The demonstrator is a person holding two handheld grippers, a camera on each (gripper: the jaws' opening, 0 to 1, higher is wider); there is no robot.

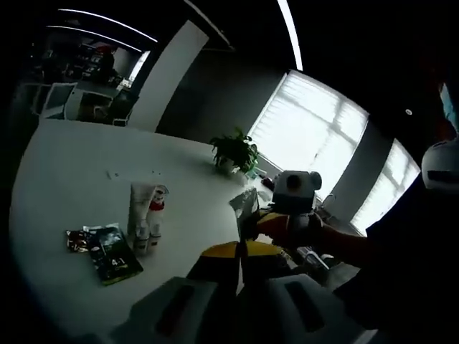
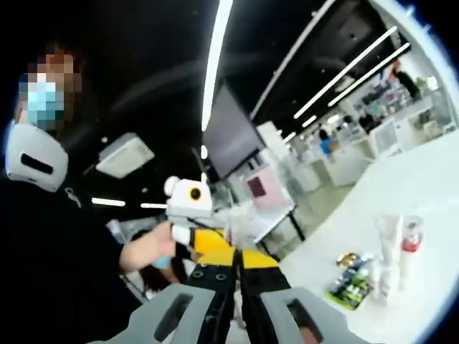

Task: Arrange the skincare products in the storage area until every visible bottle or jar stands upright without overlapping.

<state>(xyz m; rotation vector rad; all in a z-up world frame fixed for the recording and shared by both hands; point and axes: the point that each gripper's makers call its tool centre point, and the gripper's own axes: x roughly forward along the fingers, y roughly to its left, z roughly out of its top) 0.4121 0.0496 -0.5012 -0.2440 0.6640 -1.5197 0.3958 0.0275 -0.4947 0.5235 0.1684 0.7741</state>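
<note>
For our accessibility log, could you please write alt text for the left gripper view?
A white table holds a cluster of upright skincare products beside a dark green packet lying flat, with a potted plant farther back near bright windows. The left gripper rises in the foreground, jaws together, and the right gripper enters from the right.

white table (image 1: 72, 165), white tube (image 1: 140, 204) (red-capped bottle (image 1: 157, 208) beside), green packet (image 1: 115, 254).
</note>
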